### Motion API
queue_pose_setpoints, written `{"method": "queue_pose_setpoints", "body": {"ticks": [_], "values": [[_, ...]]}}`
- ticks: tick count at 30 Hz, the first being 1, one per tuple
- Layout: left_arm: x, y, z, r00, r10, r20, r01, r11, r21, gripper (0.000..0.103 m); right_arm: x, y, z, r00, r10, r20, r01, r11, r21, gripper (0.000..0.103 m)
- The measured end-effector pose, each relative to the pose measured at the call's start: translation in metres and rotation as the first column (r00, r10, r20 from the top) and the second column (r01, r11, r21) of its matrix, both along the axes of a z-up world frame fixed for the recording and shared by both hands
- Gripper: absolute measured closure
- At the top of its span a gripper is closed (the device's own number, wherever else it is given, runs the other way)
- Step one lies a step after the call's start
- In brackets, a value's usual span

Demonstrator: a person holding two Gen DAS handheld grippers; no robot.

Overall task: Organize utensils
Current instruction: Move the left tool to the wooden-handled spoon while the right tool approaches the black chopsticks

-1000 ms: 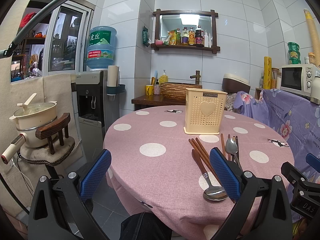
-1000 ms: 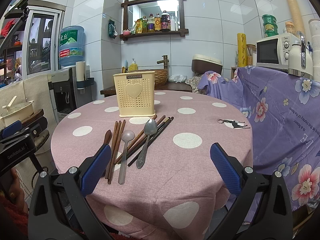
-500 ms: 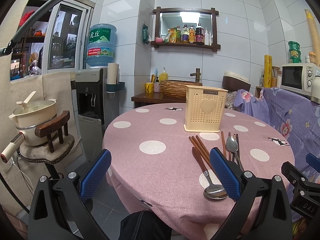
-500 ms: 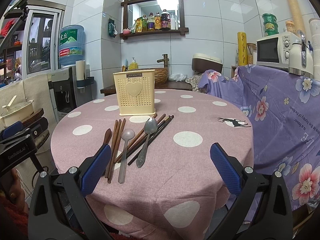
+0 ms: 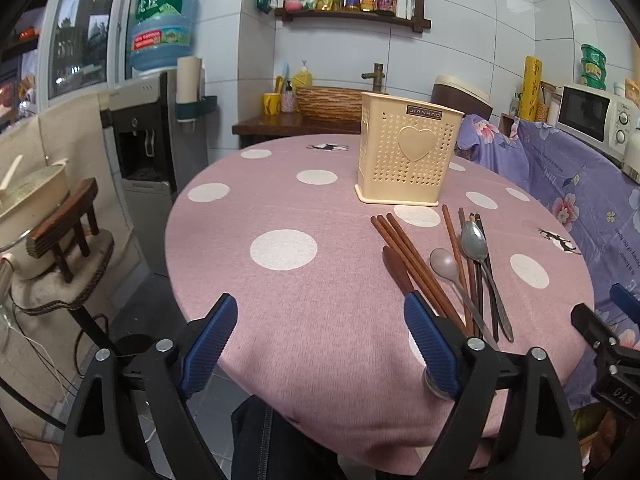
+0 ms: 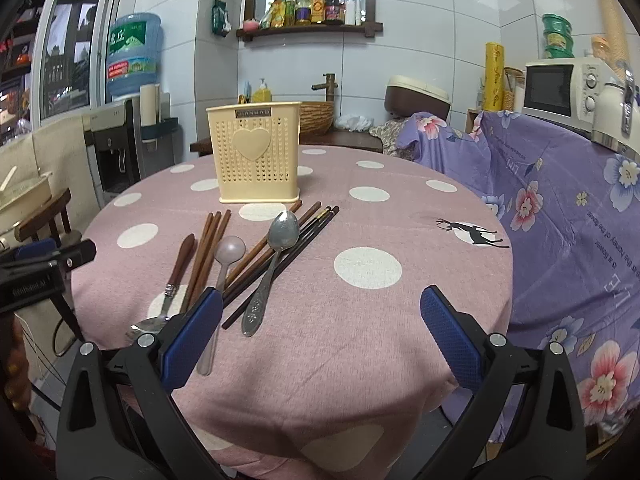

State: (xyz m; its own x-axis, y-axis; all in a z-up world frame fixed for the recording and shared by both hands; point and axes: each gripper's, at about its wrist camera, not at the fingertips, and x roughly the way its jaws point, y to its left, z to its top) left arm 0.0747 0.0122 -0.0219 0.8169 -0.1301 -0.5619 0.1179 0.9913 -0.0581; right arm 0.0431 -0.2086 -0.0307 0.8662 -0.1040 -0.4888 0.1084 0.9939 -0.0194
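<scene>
Nearest, left gripper (image 5: pixel 320 344) low over the bench (image 5: pixel 280 312) edge, jaws wide but just closing a little, nothing between them, bare cloth below. Right gripper (image 6: pixel 320 338) likewise gaping and empty, its left pad over the utensil handles. Just beyond, spread flat in a loose fan: wooden-handled spoon (image 6: pixel 170 284) leftmost, brown chopsticks (image 6: pixel 208 248), pale spoon (image 6: pixel 226 258), metal spoon (image 6: pixel 274 256), dark chopsticks (image 6: pixel 296 248) rightmost. Handles mostly toward the near edge, probably for easy pinching. Farther back, touching nothing, cream holder (image 6: pixel 256 156) upright and apparently empty, close behind the tips, likely so each piece travels little.
</scene>
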Motion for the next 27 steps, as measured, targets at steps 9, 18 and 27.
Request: {"method": "queue_pose_setpoints", "body": {"ticks": [9,18,27], "values": [[0.053,-0.015,-0.006,0.979,-0.098,-0.176,0.097,0.995,-0.018,0.027,0.05,-0.009,-0.005,0.993,0.01,-0.117,-0.007,1.0,0.027,0.005],[0.081,-0.045,-0.012,0.941,-0.178,-0.288,0.174,0.984,-0.041,0.051,0.064,-0.011,-0.006,0.99,0.004,-0.141,-0.001,1.0,0.026,0.005],[0.093,-0.058,-0.028,0.912,-0.176,-0.369,0.176,0.984,-0.035,0.069,0.068,-0.013,-0.006,0.988,0.002,-0.153,0.003,1.0,0.03,0.005]]}}
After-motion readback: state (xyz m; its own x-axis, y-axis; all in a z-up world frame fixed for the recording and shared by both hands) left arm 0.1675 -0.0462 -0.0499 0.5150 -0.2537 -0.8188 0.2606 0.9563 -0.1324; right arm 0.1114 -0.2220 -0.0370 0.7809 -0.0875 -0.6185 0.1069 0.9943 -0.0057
